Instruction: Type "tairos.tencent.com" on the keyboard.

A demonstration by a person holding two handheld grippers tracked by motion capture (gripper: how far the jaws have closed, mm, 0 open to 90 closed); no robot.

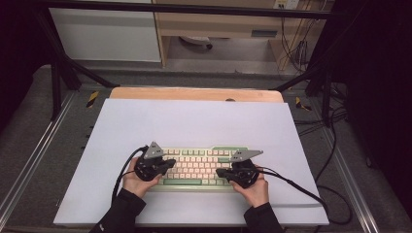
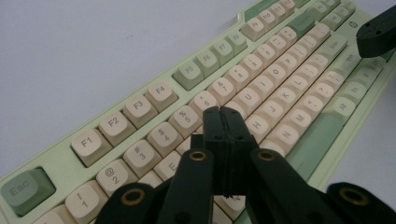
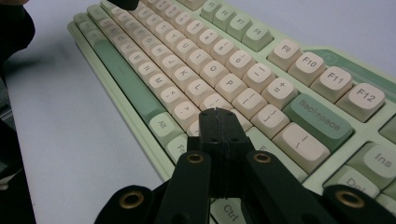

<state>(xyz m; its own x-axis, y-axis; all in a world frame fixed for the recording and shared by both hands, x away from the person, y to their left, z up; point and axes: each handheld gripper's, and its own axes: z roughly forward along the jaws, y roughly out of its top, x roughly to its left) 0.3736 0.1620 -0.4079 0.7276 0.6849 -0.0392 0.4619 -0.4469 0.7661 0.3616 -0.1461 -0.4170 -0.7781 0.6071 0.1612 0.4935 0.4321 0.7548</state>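
Note:
A pale green keyboard (image 1: 197, 156) with cream and green keycaps lies on a white sheet (image 1: 194, 121), near its front. My left gripper (image 1: 169, 163) hovers over the keyboard's left half, jaws shut with nothing between them. In the left gripper view the keyboard (image 2: 140, 107) runs diagonally and the left gripper (image 2: 223, 113) stands just above the middle letter rows. My right gripper (image 1: 219, 172) is shut and empty over the right half. In the right gripper view the right gripper (image 3: 218, 115) sits above the keyboard (image 3: 224, 70), near its lower right keys.
The sheet covers a wooden table (image 1: 194, 93) inside a black metal frame. Cables (image 1: 301, 189) trail from both grippers across the sheet. The other gripper's dark tip (image 2: 377, 35) shows at the far end of the keys. A dark sleeve (image 3: 14, 23) shows at top left.

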